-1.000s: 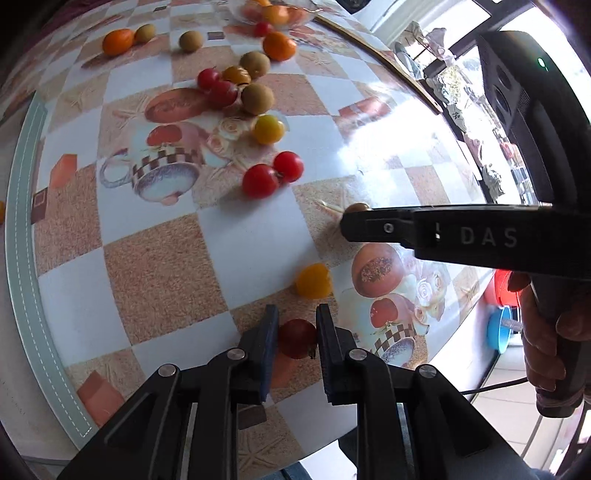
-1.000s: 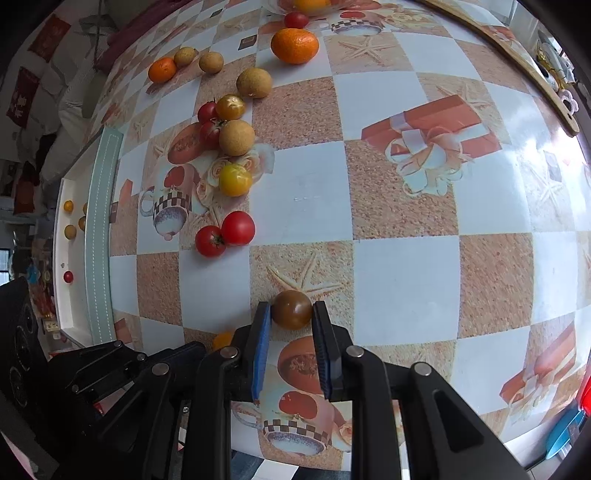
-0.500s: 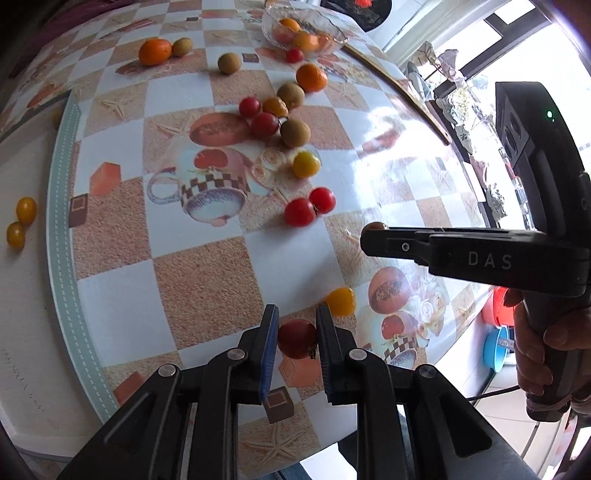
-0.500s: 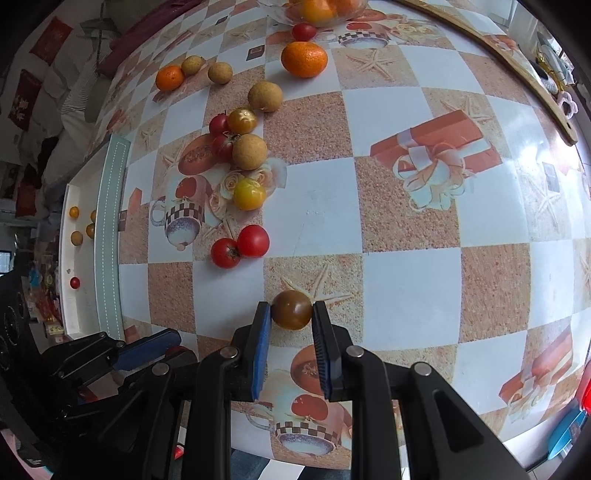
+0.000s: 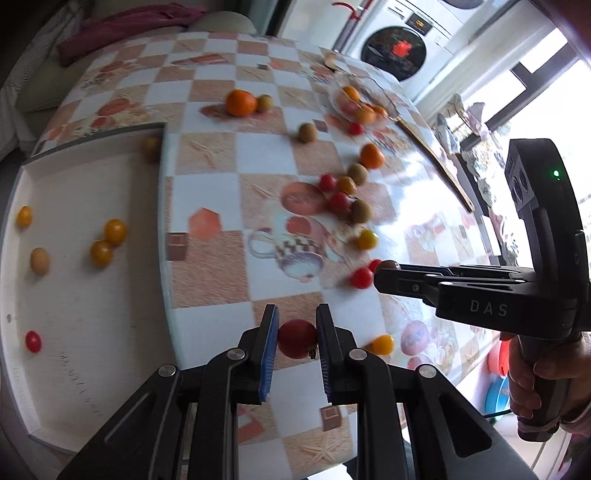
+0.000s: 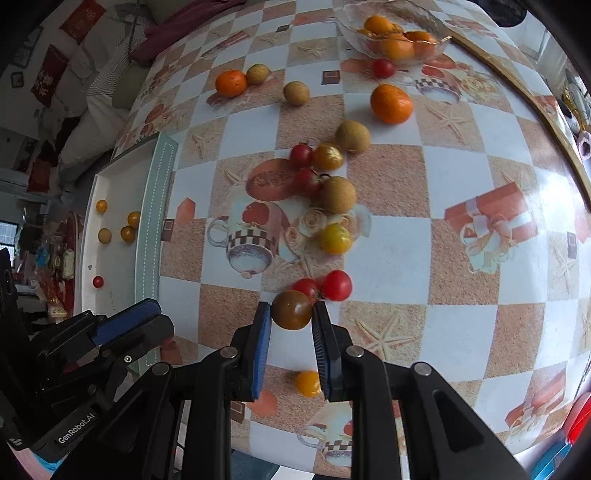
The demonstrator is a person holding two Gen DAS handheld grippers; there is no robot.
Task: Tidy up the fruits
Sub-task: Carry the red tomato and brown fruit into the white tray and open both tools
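Carry step: red cherry tomato is clenched in left gripper jaws, dark brown tomato in right gripper. Next: release needed over white tray at desk's left edge.

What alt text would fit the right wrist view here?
The right gripper is shut on a dark brown tomato above a checkered tablecloth scattered with tomatoes and oranges. A glass bowl of oranges sits at the far edge, a white tray of small fruits at left.

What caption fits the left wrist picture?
Left gripper carries a red tomato above the checkered tablecloth, white tray alongside.
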